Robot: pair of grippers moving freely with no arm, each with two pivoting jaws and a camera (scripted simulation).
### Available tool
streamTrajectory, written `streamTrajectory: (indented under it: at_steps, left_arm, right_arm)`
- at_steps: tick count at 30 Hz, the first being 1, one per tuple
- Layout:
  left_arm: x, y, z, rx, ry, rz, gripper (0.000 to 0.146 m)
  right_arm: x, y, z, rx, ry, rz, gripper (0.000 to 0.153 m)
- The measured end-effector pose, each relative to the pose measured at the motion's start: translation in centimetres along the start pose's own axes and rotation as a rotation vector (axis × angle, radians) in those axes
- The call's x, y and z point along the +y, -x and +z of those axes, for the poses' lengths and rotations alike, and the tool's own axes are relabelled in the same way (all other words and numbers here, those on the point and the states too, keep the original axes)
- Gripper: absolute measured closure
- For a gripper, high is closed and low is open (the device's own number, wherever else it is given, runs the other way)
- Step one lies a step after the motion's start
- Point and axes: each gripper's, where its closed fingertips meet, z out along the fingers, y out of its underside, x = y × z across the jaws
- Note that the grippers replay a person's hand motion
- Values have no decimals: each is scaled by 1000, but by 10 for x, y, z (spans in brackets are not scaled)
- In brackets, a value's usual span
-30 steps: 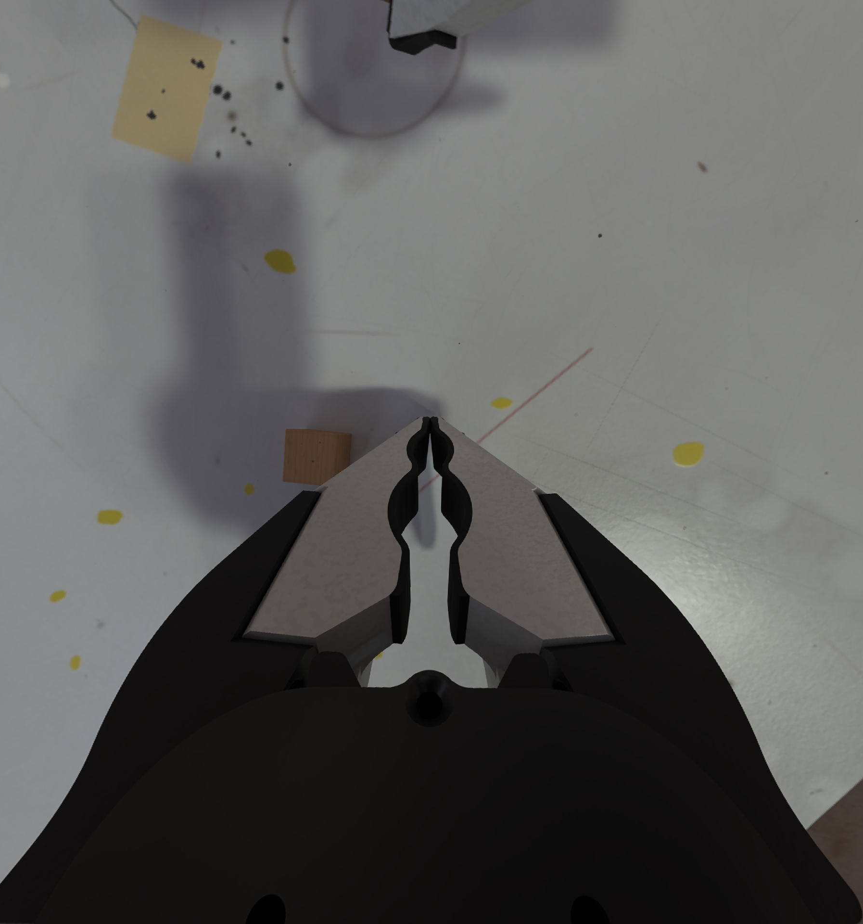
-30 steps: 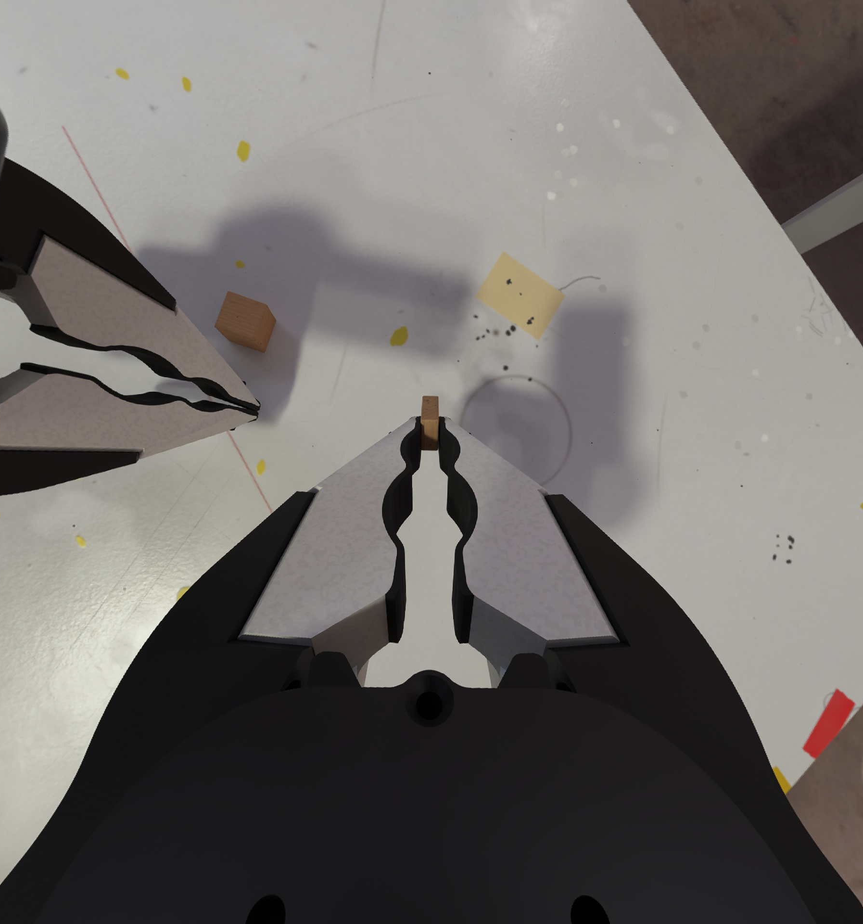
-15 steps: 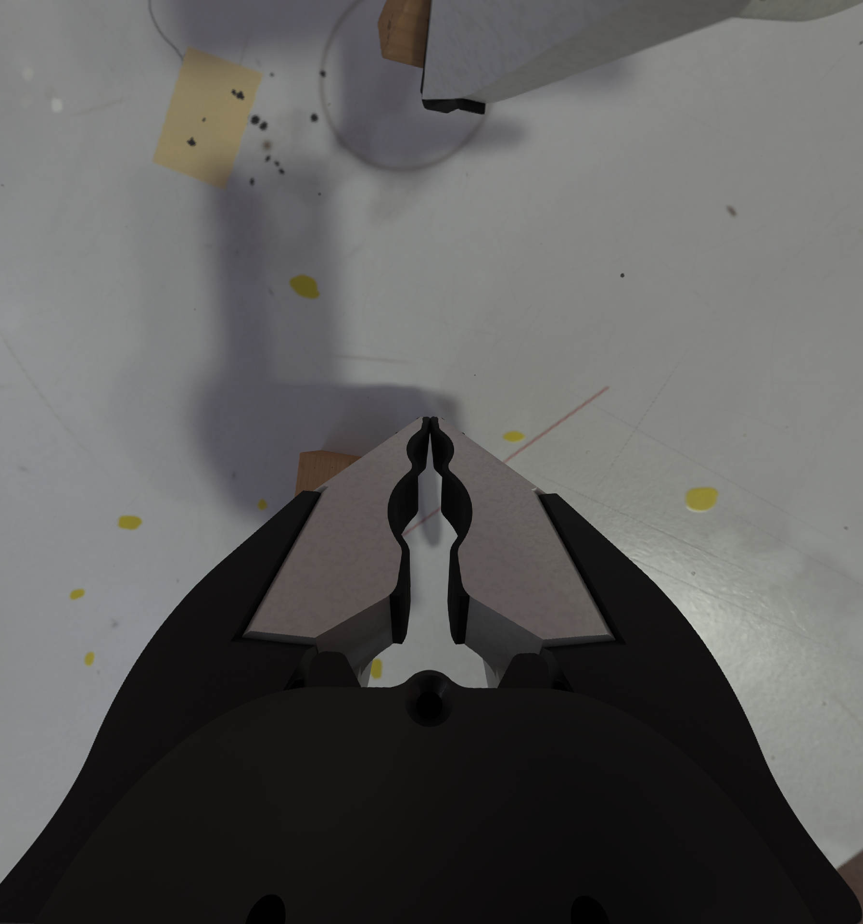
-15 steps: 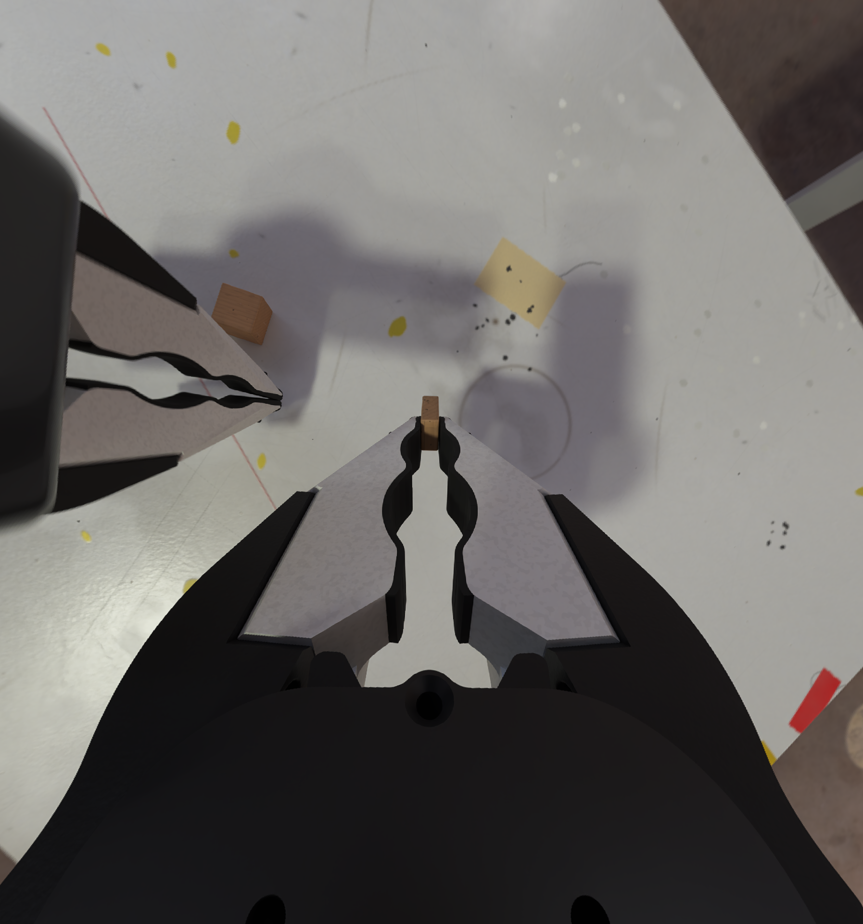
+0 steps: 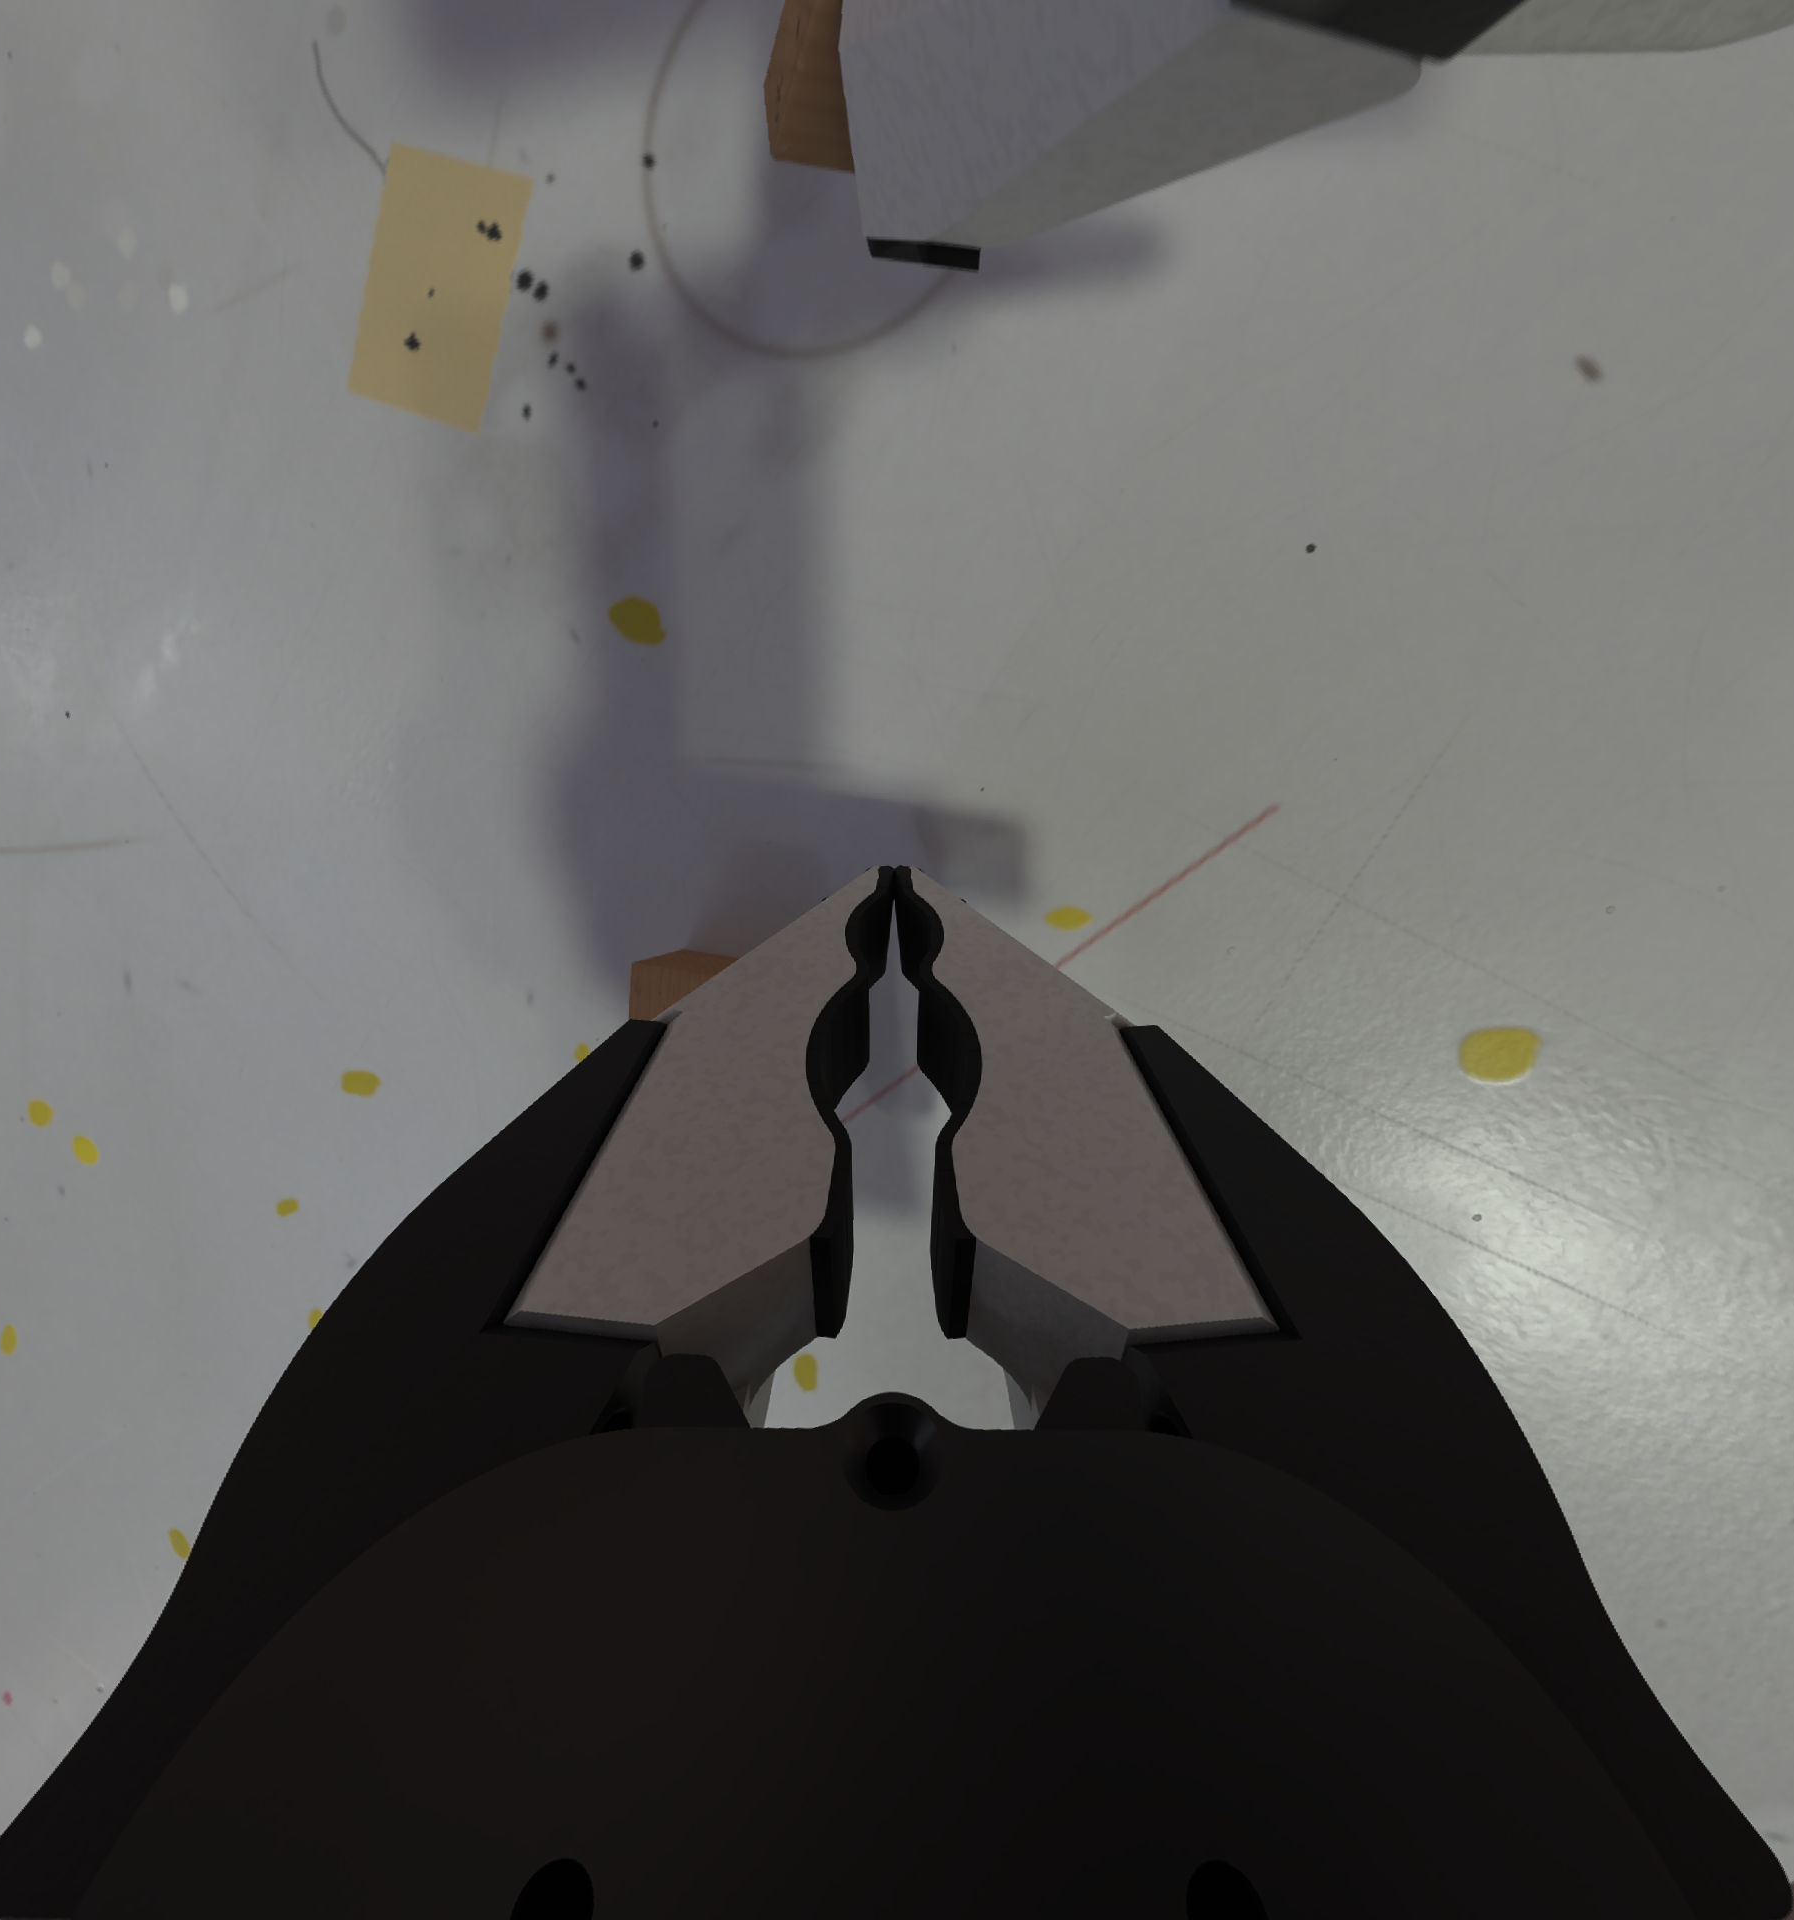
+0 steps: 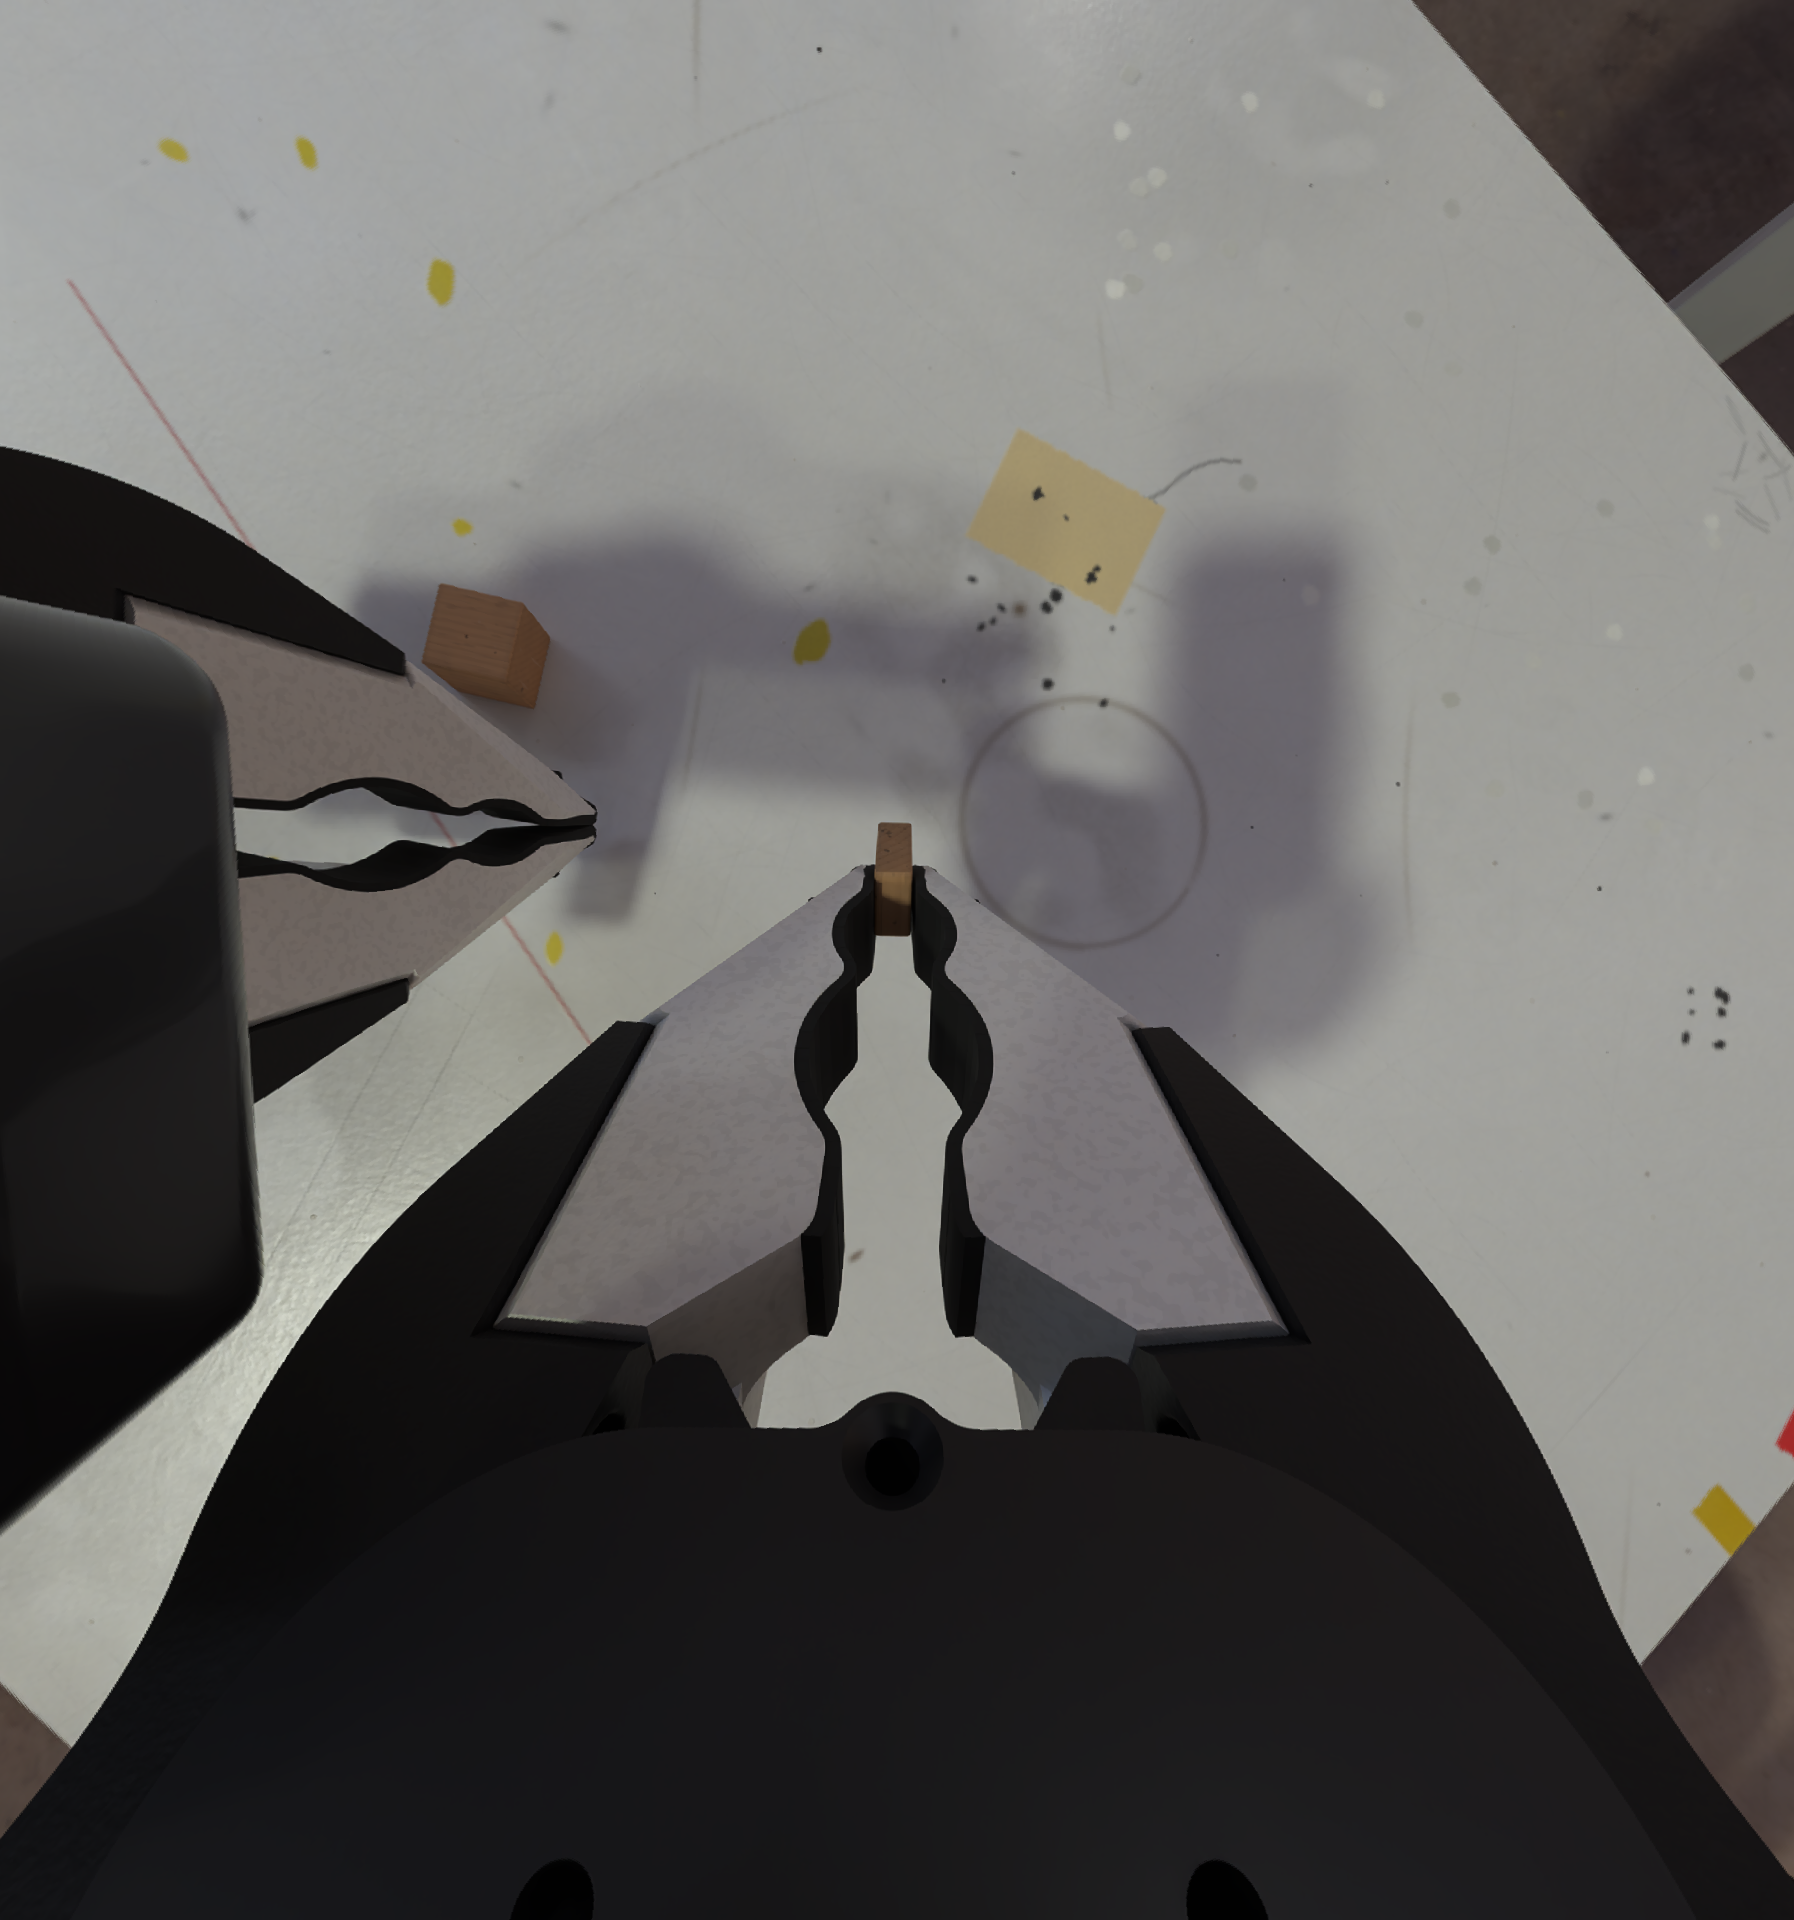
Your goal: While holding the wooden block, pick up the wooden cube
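So your right claw (image 6: 894, 883) is doing its half fine: it's clamped on the wooden block (image 6: 894, 878), which sits pinched right at the tips and pokes out a little past them, clear of the table (image 6: 1392, 935). From the left wrist view you can see that same block (image 5: 805, 83) up at the far end, tucked beside the right claw's grey finger.

The step you're on is the approach to the wooden cube (image 6: 485, 644). Your left claw (image 5: 893, 878) has its tips pressed together with nothing in them. The cube (image 5: 669, 982) is sitting on the table just off the left side of that claw, mostly hidden behind the left finger, so only a corner of it peeks out. In the right wrist view the left claw (image 6: 571, 821) points past the cube, with the cube beside its upper finger rather than in front of the tips. I can't tell from either view how high the tips are above the table.

What I'd say the next move needs: spread the left claw apart first, then shift it sideways to your left so the cube ends up between the fingers instead of next to them, then drop and squeeze. Going down as-is would probably just shove the cube. Keep the right claw tight on the block the whole time.
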Motion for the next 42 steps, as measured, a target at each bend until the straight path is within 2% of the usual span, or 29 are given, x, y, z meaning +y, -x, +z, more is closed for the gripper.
streamTrajectory:
  at_steps: [5,11,14,18,22,25,28,34,42]
  left_arm:
    - [-7,-4,-6,11,-22,10,146]
    - [-2,14,-48,-48,-145,-38,146]
    - [16,9,-59,61,-187,-103,146]
    - [38,-8,-57,233,-227,-247,138]
    - [46,-14,-49,337,-281,-353,123]
    - [47,-17,-45,348,-314,-325,111]
    - [47,-20,-42,357,-325,-258,106]
    - [46,-17,-38,423,-339,-168,106]
    - [49,-11,-27,432,-285,-89,109]
  right_arm:
    - [7,-2,2,-5,17,9,147]
    - [10,-3,3,-21,10,21,147]
    - [11,-3,4,-39,0,30,147]
    - [12,-4,3,-48,-17,28,147]
    - [14,-6,4,-44,-15,29,147]
    - [16,-7,4,-49,-13,37,147]
    - [17,-7,4,-57,-14,42,147]
    - [22,-11,8,-97,-7,89,147]
    - [21,-10,7,-118,-19,109,147]
